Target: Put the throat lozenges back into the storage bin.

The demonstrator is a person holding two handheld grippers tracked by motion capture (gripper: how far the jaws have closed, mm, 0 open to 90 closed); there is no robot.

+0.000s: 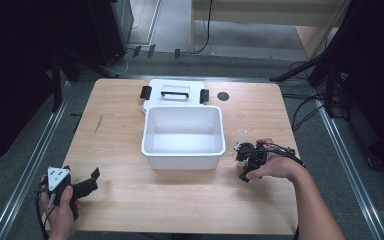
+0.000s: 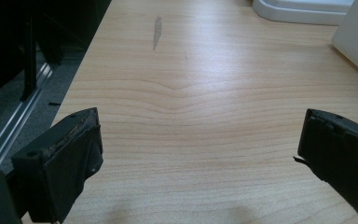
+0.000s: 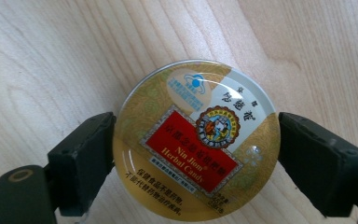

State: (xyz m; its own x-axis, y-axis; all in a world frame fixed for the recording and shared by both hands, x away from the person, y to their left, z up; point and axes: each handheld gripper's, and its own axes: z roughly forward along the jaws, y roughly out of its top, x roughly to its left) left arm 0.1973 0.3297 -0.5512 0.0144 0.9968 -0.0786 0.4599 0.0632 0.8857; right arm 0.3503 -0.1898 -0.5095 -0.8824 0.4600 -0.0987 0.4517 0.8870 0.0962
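Right gripper fingers: two black jaws of the right gripper (image 3: 196, 154) stand wide, one on each side of a round gold tin with a red "Nin Jiom Herbal Candy" label (image 3: 196, 140); the left-hand pad meets the tin's rim, the right-hand pad sits at the rim with contact hard to judge.
Tin's place: flat on the pale wooden table (image 3: 51, 56), lid up, squarely between the pads.
Left gripper fingers: jaws of the left gripper (image 2: 200, 149) spread wide over bare wood, nothing between them.
Seen from above: right gripper (image 1: 247, 162) points down at the table, right of a white rectangular plastic bin (image 1: 183, 155); left gripper (image 1: 80, 186) lies near the table's front left corner, well apart from the bin.
Hard to make out: from above the tin is covered by the right hand (image 1: 272, 165); the tin's lower edge is cut off in the right gripper view.
Beyond the fingers: a white lid with black handle and clips (image 1: 175, 92) lies behind the bin.
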